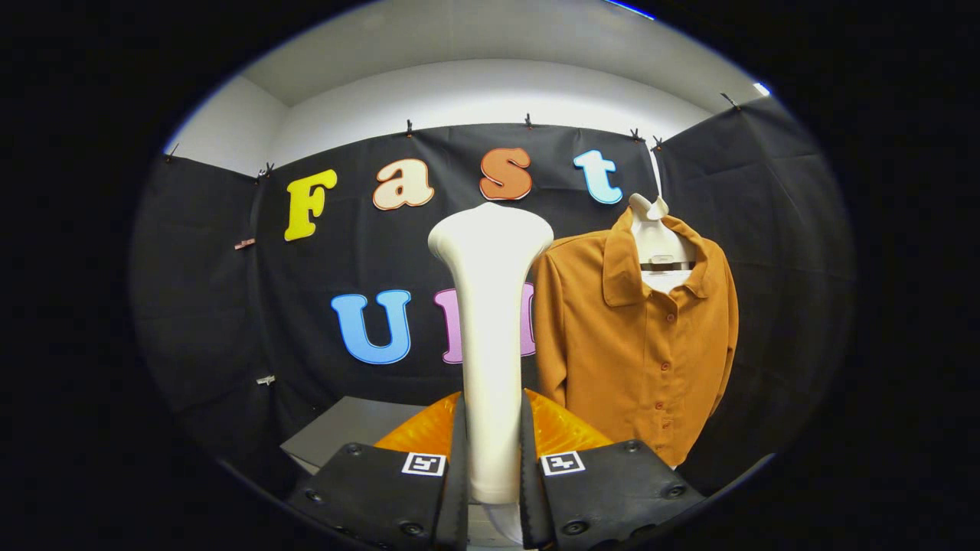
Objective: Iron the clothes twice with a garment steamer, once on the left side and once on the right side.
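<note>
Going left to right: off to the left and a bit beyond the fingers there's a grey worktop (352, 432), just a bare corner of it peeking out low against the booth wall. Then dead centre you've got the tool (492, 467), and its two fingers are clamped on the steamer (490, 337), one pad on each side of the white handle, down near its lower end. The steamer stands upright between the fingers, with the wide flared head up top and ahead of them. Behind the handle, tucked in right beyond the fingers, there's something orange and ribbed (563, 432), can't tell what it is, maybe the steamer's base or tank. To the right of the steamer hangs the shirt (639, 337), rust-orange, buttoned up, on a white hanger (657, 237) against the wall, sleeves dangling loose. The head sits just beside the shirt's near sleeve in this view, though how far off the cloth it really is I can't say. Handling-wise, my guess: the handle looks like smooth hard plastic, so slippery, and top-heavy with that head, so a low grip like this could let it twist or tip when pushed sideways. The shirt's soft and free-hanging, it'll swing away if you press, so light strokes down each side. Neither side looks started yet.
</note>
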Action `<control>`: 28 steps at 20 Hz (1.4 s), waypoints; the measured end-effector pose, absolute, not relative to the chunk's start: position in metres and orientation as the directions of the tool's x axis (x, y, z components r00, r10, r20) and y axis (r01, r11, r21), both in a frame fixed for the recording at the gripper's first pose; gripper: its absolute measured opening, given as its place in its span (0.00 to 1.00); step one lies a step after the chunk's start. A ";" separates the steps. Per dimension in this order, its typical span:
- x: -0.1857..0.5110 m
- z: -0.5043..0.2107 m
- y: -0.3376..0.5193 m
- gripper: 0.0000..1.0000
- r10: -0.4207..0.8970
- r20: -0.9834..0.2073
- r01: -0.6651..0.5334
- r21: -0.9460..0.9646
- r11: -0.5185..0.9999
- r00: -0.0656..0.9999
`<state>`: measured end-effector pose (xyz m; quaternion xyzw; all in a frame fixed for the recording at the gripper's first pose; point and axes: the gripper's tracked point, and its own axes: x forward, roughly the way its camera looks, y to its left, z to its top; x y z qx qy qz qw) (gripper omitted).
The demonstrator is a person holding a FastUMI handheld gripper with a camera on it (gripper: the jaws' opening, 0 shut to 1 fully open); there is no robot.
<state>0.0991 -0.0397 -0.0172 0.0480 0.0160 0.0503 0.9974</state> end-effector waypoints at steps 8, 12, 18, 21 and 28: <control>0.078 -0.027 -0.027 0.31 0.005 -0.025 -0.003 0.098 0.995 1.000; 0.068 -0.025 -0.028 0.31 -0.018 -0.020 0.019 0.086 0.996 1.000; 0.059 -0.026 -0.023 0.31 -0.002 -0.024 0.004 0.065 0.998 1.000; 0.053 -0.023 -0.021 0.31 -0.002 -0.018 0.003 0.066 0.998 1.000; 0.045 -0.018 -0.011 0.31 0.005 -0.012 -0.004 0.063 0.998 1.000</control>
